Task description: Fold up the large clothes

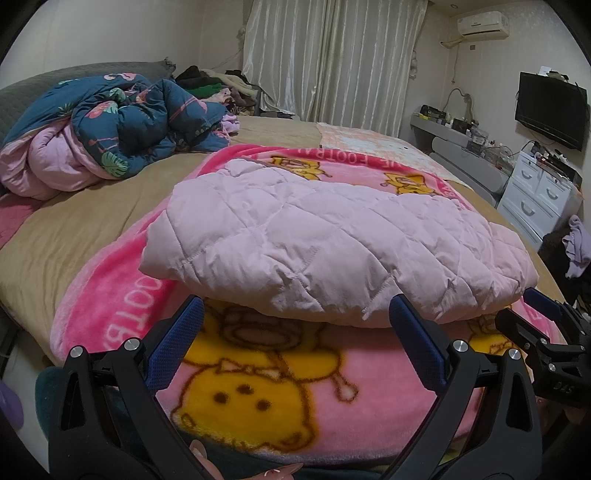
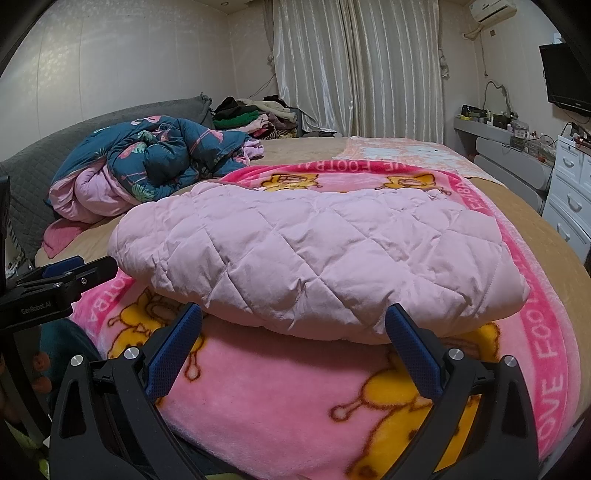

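On the bed, centre: one pale pink quilted padded garment (image 1: pixel 325 243), folded into a thick bundle, lying on a bright pink fleece blanket (image 1: pixel 110 295) printed with yellow cartoon animals and white lettering. The blanket rests on a tan bedsheet (image 1: pixel 66 236).

Left gripper (image 1: pixel 295 317): black frame, blue textured pads, jaws spread wide, nothing between them; tips just short of the garment's near edge. Whether they touch it cannot be told.

Right gripper (image 2: pixel 293 323): same build, jaws likewise parted and holding nothing, tips at the bundle's near edge. It also shows at the right margin of the left wrist view (image 1: pixel 543 317).

Far left of bed: crumpled dark blue floral duvet (image 1: pixel 129 122) with pink lining, against a grey quilted headboard (image 2: pixel 55 147).

Behind: pile of mixed clothes (image 2: pixel 255 114), cream pleated curtains (image 1: pixel 332 59), wall air conditioner (image 1: pixel 484 22), black television (image 1: pixel 550 109), white drawer unit (image 1: pixel 539 192).
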Demonstrator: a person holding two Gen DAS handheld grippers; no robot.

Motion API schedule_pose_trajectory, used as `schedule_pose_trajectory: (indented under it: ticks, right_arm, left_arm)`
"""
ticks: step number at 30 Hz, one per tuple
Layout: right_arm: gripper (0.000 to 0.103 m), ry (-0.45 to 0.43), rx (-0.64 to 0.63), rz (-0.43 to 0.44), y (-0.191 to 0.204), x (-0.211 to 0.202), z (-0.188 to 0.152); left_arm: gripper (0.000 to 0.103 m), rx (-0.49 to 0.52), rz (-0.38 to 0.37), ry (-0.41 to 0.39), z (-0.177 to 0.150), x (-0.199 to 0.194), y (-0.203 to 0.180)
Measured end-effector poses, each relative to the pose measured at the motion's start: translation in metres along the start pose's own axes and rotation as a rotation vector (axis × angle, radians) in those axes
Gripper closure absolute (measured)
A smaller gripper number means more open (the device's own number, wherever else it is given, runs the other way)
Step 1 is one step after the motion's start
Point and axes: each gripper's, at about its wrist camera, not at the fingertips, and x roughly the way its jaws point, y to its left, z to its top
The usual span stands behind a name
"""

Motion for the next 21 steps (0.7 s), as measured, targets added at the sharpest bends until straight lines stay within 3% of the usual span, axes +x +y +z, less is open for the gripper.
schedule_pose_trajectory:
  ticks: [21]
  right_arm:
    - [0.004, 0.015, -0.001, -0.049, -0.0021, -0.0016, -0.0062]
  left_arm:
    - [0.009, 0.015, -0.013, 0.016, -0.0071, 0.0037, 0.0028]
